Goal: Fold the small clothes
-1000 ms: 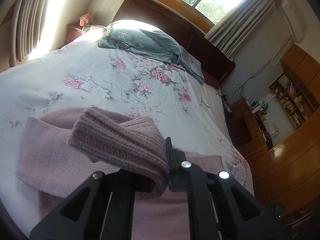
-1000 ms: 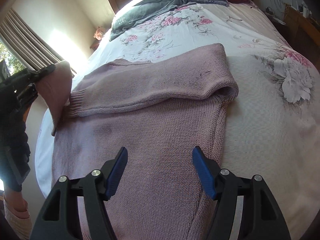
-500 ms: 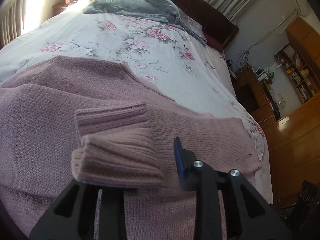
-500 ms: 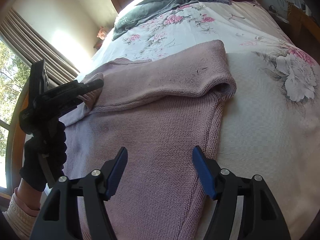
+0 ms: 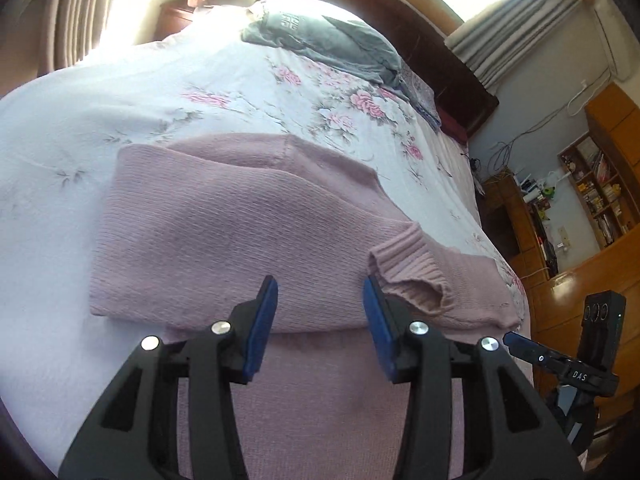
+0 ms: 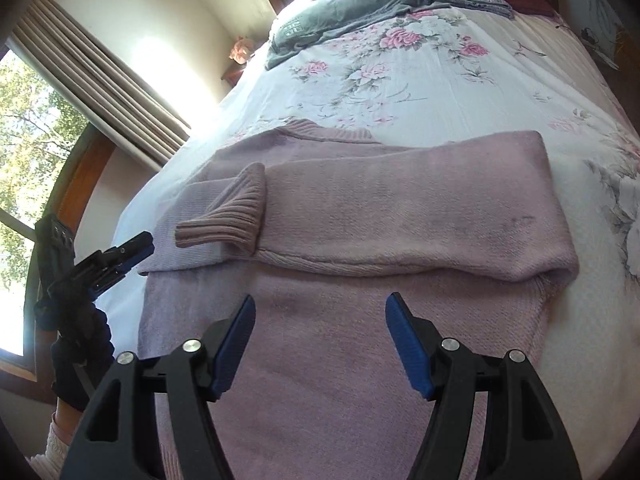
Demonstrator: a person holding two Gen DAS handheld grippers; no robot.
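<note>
1. Left gripper (image 5: 320, 320): jaws spread, nothing between the pads. Held low over the pink sweater (image 5: 240, 232), just short of the ribbed cuff (image 5: 408, 276). Judged: parked clear of the sleeve so the fold lies undisturbed.

2. Right gripper (image 6: 320, 344): jaws spread, nothing held. Held above the sweater body, nearer the hem than the folded sleeves. Judged: placed ready for a bottom-up fold.

3. Sweater: spread flat on the floral bedsheet (image 5: 180, 92), both sleeves laid crosswise over the chest. Cuff of one sleeve resting on top of the other sleeve, slightly curled open. Judged: sleeves tucked inward to make a rectangle before folding the body.

4. Left wrist view only: open mouth of the cuff; wooden bookshelf (image 5: 596, 196) far beyond the sweater; tip of the right gripper beside the sweater edge.

5. Right wrist view only: neckline (image 6: 320, 134) at the sweater's far edge; full width of the crossed sleeves; left gripper (image 6: 132, 250) beside the sweater, held in a gloved hand (image 6: 80, 340).

6. Grey pillow (image 6: 344, 12): well beyond the sweater, seen in both views.
</note>
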